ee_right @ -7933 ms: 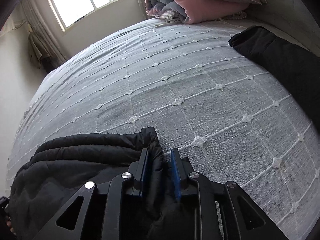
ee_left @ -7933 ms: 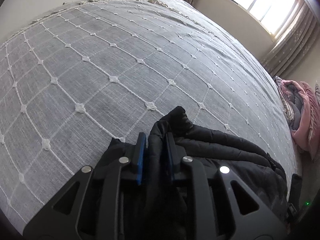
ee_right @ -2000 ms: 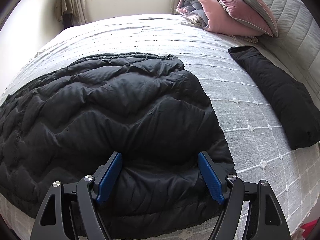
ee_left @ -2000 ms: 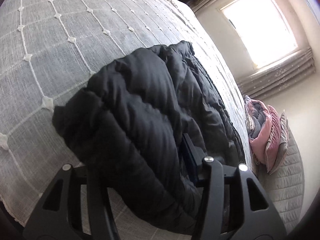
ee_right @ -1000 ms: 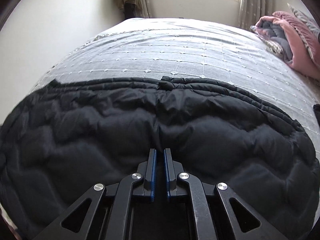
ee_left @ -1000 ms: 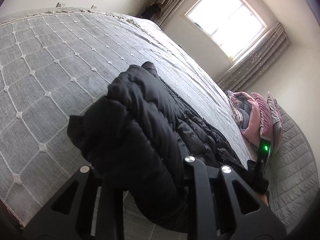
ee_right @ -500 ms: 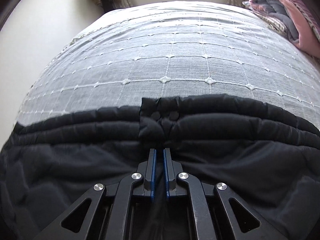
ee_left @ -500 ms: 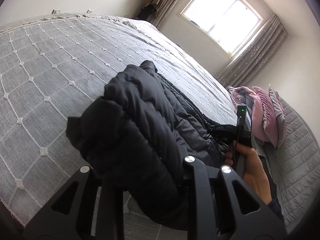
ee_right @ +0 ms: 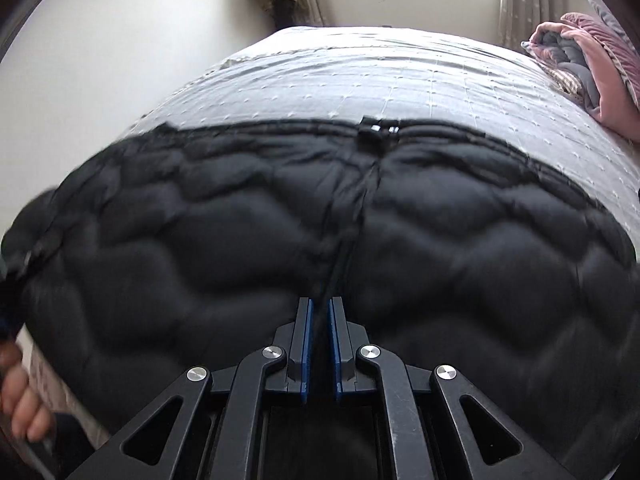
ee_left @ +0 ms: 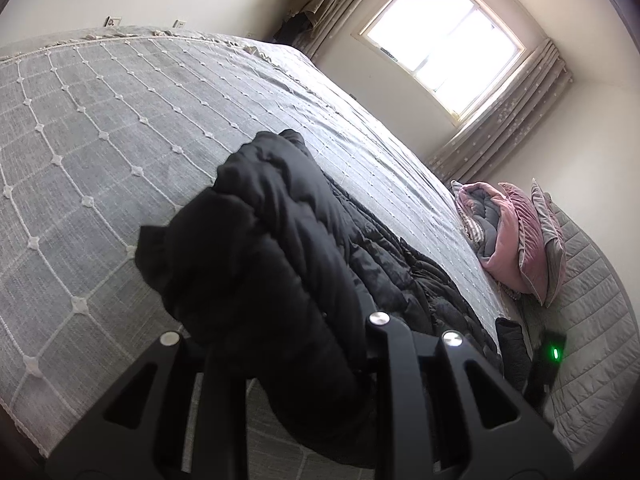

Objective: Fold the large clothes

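A black quilted puffer jacket (ee_left: 280,216) lies across the grey bed cover (ee_left: 100,140). One end of it is bunched up and raised in my left gripper (ee_left: 292,312), which is shut on the thick fabric; its pads are buried in the folds. In the right wrist view the jacket (ee_right: 240,232) spreads wide, with a collar tab (ee_right: 378,130) at its far edge. A taut ridge runs from that tab into my right gripper (ee_right: 320,308). Its blue pads stand close together on the ridge of fabric, and its jaws are just starting to open.
Pink and grey bedding (ee_left: 508,240) is piled by the quilted headboard (ee_left: 592,320). Another dark garment (ee_left: 512,344) lies near it, beside the right-hand device with its green light (ee_left: 554,354). A hand (ee_right: 20,412) shows at the lower left. The window (ee_left: 444,40) is behind the bed.
My right gripper has drawn back from the collar tab towards the near edge, leaving the tab far off. The hand has dropped out of the left view. My left gripper kept still.
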Demonstrator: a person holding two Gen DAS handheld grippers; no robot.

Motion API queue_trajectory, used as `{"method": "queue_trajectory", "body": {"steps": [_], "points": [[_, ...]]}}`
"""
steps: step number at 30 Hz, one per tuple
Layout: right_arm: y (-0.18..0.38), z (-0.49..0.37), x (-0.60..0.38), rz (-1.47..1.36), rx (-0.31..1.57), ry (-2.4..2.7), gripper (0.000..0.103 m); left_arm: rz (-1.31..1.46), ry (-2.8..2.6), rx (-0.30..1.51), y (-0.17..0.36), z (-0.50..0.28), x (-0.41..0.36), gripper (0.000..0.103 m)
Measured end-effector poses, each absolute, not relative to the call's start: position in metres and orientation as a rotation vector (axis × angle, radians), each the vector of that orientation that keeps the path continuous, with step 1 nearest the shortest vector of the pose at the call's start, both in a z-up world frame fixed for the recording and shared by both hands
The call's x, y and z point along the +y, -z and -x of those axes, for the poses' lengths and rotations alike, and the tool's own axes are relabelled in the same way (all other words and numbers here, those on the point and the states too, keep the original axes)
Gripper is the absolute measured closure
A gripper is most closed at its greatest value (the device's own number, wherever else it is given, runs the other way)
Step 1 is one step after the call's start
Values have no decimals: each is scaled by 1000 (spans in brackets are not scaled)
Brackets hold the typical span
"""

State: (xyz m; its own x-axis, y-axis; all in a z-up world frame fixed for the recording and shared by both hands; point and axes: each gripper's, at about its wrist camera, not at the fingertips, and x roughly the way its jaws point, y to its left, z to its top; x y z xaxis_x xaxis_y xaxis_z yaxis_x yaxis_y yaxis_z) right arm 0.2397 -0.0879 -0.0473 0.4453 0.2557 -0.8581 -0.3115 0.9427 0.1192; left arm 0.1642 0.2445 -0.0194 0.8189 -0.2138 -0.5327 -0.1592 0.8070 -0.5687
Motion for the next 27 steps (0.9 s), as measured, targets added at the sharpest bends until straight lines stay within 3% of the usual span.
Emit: {"method": "queue_trajectory", "body": {"steps": [15, 27], "points": [[84, -168, -101, 60, 1114, -387, 95, 554, -26, 588, 14, -154, 222, 79], [32, -189, -204, -183, 996, -304, 93, 505, -27, 490, -11, -146, 208, 82]]}}
